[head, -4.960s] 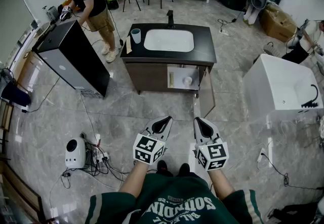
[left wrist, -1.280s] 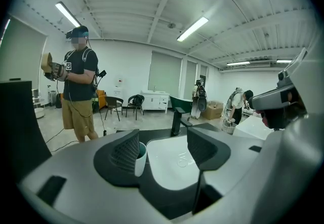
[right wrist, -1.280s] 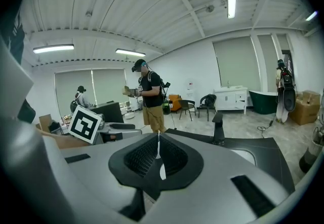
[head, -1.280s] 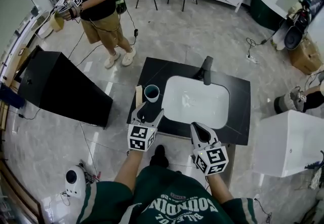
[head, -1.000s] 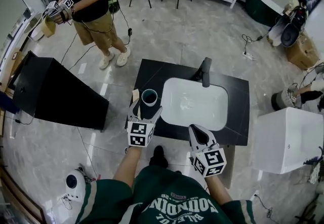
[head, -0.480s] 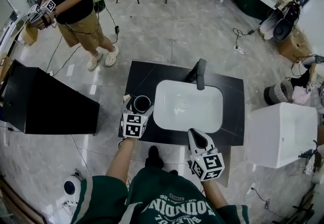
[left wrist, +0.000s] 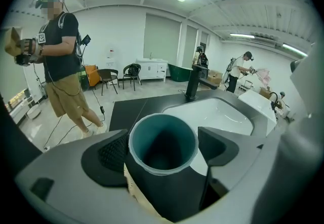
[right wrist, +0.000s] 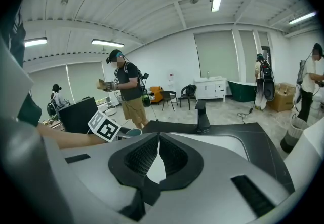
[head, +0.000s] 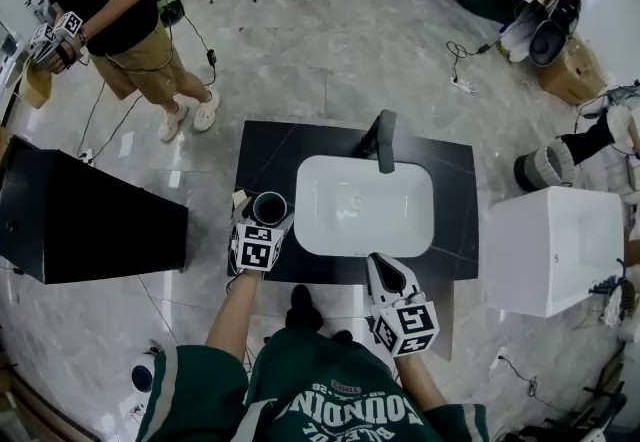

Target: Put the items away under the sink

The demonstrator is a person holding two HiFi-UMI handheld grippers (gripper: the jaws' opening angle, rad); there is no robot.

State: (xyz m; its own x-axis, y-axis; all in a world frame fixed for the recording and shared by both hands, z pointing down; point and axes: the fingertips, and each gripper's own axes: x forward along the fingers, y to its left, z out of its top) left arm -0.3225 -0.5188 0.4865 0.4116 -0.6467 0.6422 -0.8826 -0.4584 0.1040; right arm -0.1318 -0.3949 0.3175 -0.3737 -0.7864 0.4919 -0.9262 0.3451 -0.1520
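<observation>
Now advanced since half a second ago: left hand-held gripper point(head: 262, 225) no longer short of the teal cup point(left wrist: 162, 142) but astride it. Stands upright on the black worktop point(head: 265, 155), mouth up, long axis vertical, just left of the white sink basin point(head: 365, 205). Sits between wide-open jaws, left pad at its wall, right pad just clear. Pressed shut on nothing at the right hand-held gripper point(right wrist: 158, 154), by the worktop's front edge.

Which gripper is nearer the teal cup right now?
Left. The left gripper has a jaw on each side of the teal cup at the countertop's left end. The right gripper, jaws together, is apart at the front edge, before the basin.
</observation>
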